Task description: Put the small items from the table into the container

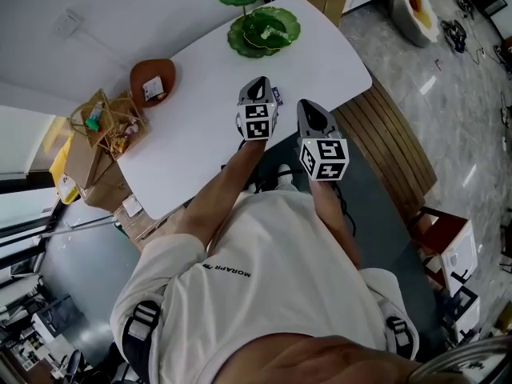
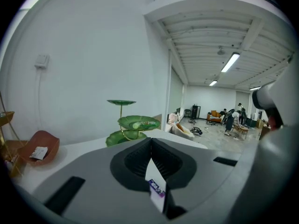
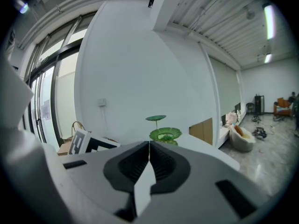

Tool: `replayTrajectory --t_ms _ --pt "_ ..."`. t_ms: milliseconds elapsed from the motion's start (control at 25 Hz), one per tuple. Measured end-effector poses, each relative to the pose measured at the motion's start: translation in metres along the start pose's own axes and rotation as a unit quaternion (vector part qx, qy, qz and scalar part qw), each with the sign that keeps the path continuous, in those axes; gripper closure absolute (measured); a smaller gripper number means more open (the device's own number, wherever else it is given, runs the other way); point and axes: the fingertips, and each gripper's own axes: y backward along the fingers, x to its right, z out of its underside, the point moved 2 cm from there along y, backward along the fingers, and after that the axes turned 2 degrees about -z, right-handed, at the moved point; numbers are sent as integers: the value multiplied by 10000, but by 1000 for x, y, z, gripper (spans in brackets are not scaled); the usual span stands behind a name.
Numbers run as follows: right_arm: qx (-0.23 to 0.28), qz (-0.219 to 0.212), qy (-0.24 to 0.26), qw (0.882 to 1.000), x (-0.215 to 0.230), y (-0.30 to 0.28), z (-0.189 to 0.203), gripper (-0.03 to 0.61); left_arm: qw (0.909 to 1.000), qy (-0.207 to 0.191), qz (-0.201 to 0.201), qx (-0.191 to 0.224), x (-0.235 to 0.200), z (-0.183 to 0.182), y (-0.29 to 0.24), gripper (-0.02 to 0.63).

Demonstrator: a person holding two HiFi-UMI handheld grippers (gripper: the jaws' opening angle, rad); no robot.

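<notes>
Though both shut, left gripper point(image 1: 258, 82), right gripper point(image 1: 309, 104) (one packet point(image 1: 277, 96))

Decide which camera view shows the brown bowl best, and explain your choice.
The head view: it looks down into the brown bowl, showing its whole rim and the white packet inside. The left gripper view catches the bowl side-on near the picture's left edge. The right gripper view does not show it.

Your white rounded table point(image 1: 200, 134) carries a green tiered leaf-shaped stand point(image 1: 262, 29) at its far end. A reddish-brown bowl point(image 1: 152, 82) sits well left of that stand, and a small purple-edged packet point(image 1: 277, 95) lies nearer you than it.
</notes>
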Motion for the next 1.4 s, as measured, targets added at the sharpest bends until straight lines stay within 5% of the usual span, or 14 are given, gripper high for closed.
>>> replayTrajectory --t_ms 1000,1400 --pt "-169 203 -276 9993 39 1 17 565 9903 153 224 -1362 37 99 -47 604" --pt "-239 241 -324 9989 51 0 22 565 9831 549 -24 -1747 33 132 -57 524"
